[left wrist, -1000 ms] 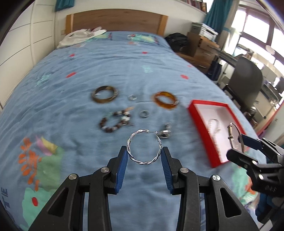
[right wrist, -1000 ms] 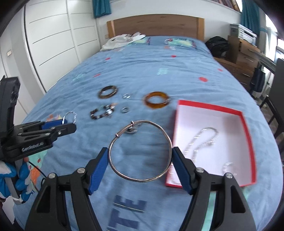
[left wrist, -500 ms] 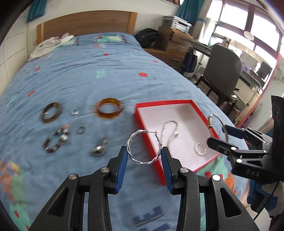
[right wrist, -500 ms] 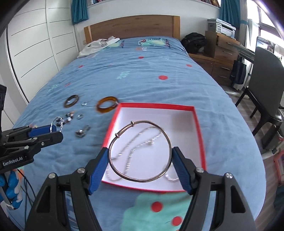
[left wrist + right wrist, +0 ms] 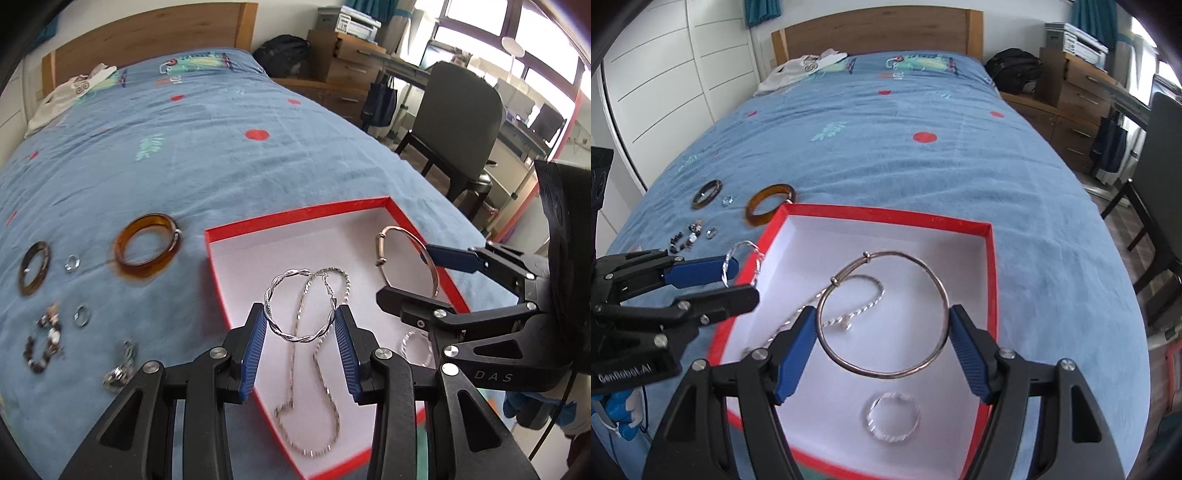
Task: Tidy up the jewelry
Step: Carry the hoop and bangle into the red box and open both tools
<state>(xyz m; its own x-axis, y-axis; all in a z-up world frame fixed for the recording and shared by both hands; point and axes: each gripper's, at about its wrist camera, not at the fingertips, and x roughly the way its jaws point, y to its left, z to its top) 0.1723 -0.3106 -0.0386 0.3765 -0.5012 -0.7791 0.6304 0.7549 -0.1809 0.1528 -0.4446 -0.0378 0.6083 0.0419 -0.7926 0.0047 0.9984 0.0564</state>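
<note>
Both grippers have swung across the bed from the loose jewelry to hover over the red box (image 5: 991, 258), each carrying the same piece as a second ago. Clamped between the blue pads of the left gripper (image 5: 300, 334) is one twisted silver hoop earring (image 5: 299, 306), its jaws partly closed on the hoop's two sides above the box's left half. With its jaws set wider, the right gripper (image 5: 882, 334) pinches one thin metal bangle (image 5: 882, 314) edge to edge above the middle of the box. Two pieces already lie on the white floor of the box: one silver chain (image 5: 314, 398), stretched along the left half, and one small twisted hoop (image 5: 893, 415) near the front edge. Six pieces lie on the blue bedspread (image 5: 886, 147) left of the box: one amber bangle (image 5: 147, 245) just beside the box's far left corner, one dark brown bangle (image 5: 34, 267) farther left, two small silver rings (image 5: 72, 263) (image 5: 81, 315), one beaded bracelet (image 5: 42, 347), and one silver clasp-like piece (image 5: 120, 369) whose form is blurred. In the left wrist view the held hoop and gripper fingers cover part of the chain. Beyond the box's right side stand a dark chair (image 5: 458, 125) and wooden drawers (image 5: 1071, 96); white cloth (image 5: 801, 70) lies by the headboard (image 5: 879, 33).
</note>
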